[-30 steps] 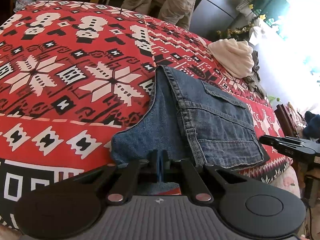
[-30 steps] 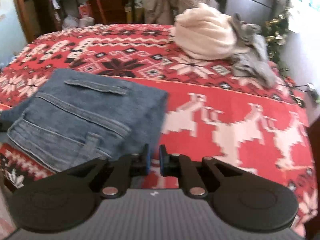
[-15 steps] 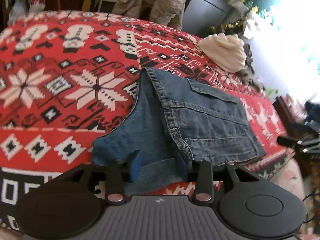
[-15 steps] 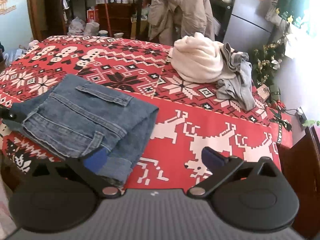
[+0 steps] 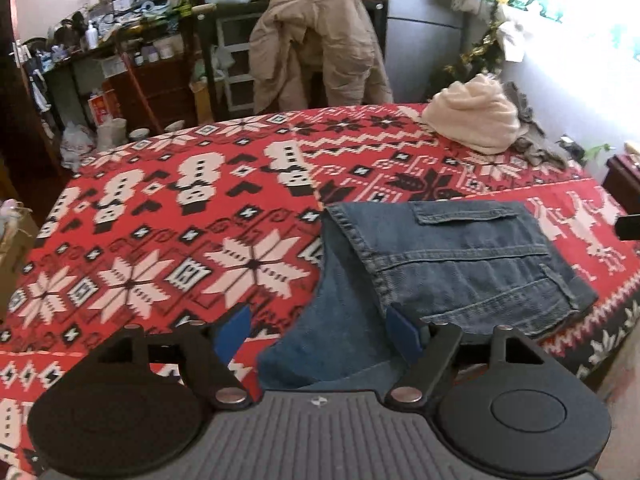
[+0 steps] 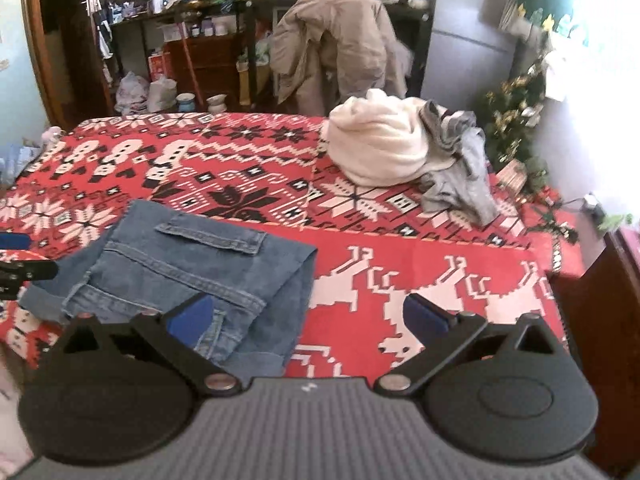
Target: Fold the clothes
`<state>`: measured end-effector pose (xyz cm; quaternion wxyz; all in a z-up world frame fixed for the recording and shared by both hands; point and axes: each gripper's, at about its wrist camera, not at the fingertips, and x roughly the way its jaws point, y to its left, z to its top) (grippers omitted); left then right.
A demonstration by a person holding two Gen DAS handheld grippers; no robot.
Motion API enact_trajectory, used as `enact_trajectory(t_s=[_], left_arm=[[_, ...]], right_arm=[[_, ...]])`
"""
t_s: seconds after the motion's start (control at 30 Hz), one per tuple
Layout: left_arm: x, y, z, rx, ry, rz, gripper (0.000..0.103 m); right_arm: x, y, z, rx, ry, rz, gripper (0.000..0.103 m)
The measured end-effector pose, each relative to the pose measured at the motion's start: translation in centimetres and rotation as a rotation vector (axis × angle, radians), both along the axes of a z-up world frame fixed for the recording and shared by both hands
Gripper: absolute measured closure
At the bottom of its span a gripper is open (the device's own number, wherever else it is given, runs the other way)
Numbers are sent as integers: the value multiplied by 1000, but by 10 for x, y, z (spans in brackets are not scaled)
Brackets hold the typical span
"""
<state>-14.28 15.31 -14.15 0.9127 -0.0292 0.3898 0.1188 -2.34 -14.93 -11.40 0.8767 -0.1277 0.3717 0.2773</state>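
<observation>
Folded blue jeans [image 5: 448,264] lie near the front edge of a table under a red patterned cloth [image 5: 200,208]. My left gripper [image 5: 320,332] is open and raised, its blue pads either side of the jeans' near corner without touching. In the right wrist view the same jeans [image 6: 200,272] lie at lower left. My right gripper [image 6: 308,316] is open, with its left pad above the jeans' right edge and nothing held. The left gripper's tips [image 6: 24,268] show at that view's left edge.
A cream garment [image 6: 380,148] and a grey garment [image 6: 460,176] are piled at the table's far right. A chair draped with a tan jacket [image 5: 320,48] stands behind the table. A dark wooden cabinet [image 6: 600,320] flanks the right side. Cluttered shelves line the back.
Both grippers were shut a second ago, the left one on the jeans' corner. Both have opened, let go, and risen back from the table, so more of the room shows.
</observation>
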Motion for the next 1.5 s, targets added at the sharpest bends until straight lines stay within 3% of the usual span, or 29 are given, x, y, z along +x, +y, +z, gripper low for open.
enact_trajectory(t_s=[0.1, 0.2, 0.27, 0.5, 0.77, 0.93, 1.13, 1.2, 1.33, 1.4, 1.47, 1.5], left_arm=[[-1, -1, 4, 68, -6, 17, 27], [0, -5, 9, 149, -8, 33, 13], [0, -7, 13, 175, -14, 27, 11], [1, -13, 20, 143, -36, -13, 10], [7, -17, 30, 121, -80, 11, 10], [6, -28, 33, 207, -111, 37, 4], [4, -33, 35, 232, -95, 25, 4], [7, -28, 34, 184, -77, 65, 4], [21, -5, 24, -85, 26, 98, 11], [24, 7, 18, -164, 43, 130, 18], [27, 20, 15, -234, 62, 139, 22], [29, 26, 14, -269, 73, 141, 25]], right_arm=[[1, -1, 3, -25, -23, -28, 1], [2, -3, 7, -27, -35, -46, 1], [3, -5, 8, -14, -27, -49, 1], [5, 2, 11, -68, -14, -48, 1], [2, 6, 10, -111, -41, -69, 1], [5, 8, 6, -124, 43, -43, 1], [-8, 11, 12, -98, -22, -25, 1], [-9, 11, 13, -78, -2, -17, 1], [-2, 8, 13, -40, 64, -52, 1], [4, 6, 9, -25, 106, -75, 1], [14, 4, 4, 9, 175, -61, 7], [18, 3, 1, 28, 211, -62, 15]])
